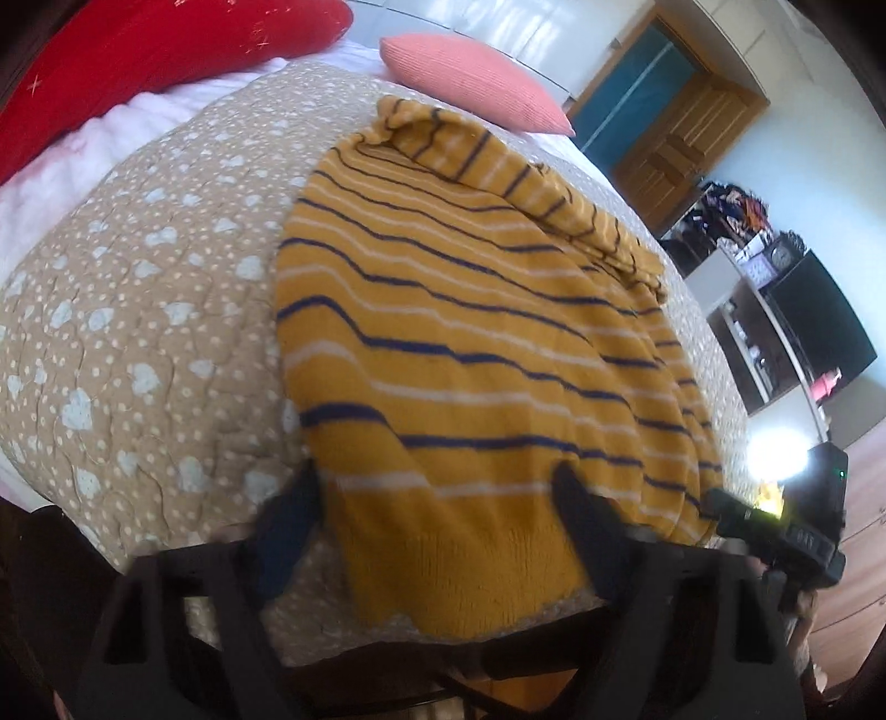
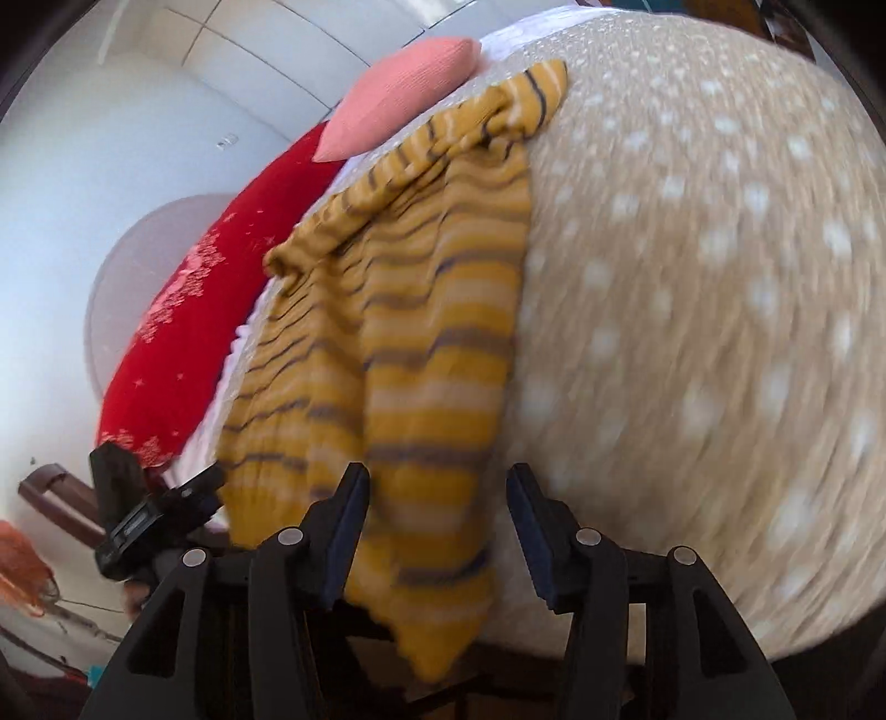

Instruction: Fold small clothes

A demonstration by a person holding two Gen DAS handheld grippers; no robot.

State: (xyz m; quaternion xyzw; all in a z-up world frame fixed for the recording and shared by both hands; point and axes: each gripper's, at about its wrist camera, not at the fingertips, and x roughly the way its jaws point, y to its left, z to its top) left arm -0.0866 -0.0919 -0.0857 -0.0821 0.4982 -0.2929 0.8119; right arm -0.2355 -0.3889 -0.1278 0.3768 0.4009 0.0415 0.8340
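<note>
A mustard-yellow sweater with navy and white stripes lies spread on the bed; its sleeves are folded in near the far end. My left gripper is open, with its two fingers straddling the sweater's near hem corner. The right wrist view shows the same sweater running away from me. My right gripper is open, its fingers on either side of the other hem corner, which hangs over the bed's edge. The right gripper also shows in the left wrist view, and the left gripper in the right wrist view.
The bed has a beige quilt with white hearts and dots. A red cushion and a pink pillow lie at its far end. A wooden door and shelves stand at the right.
</note>
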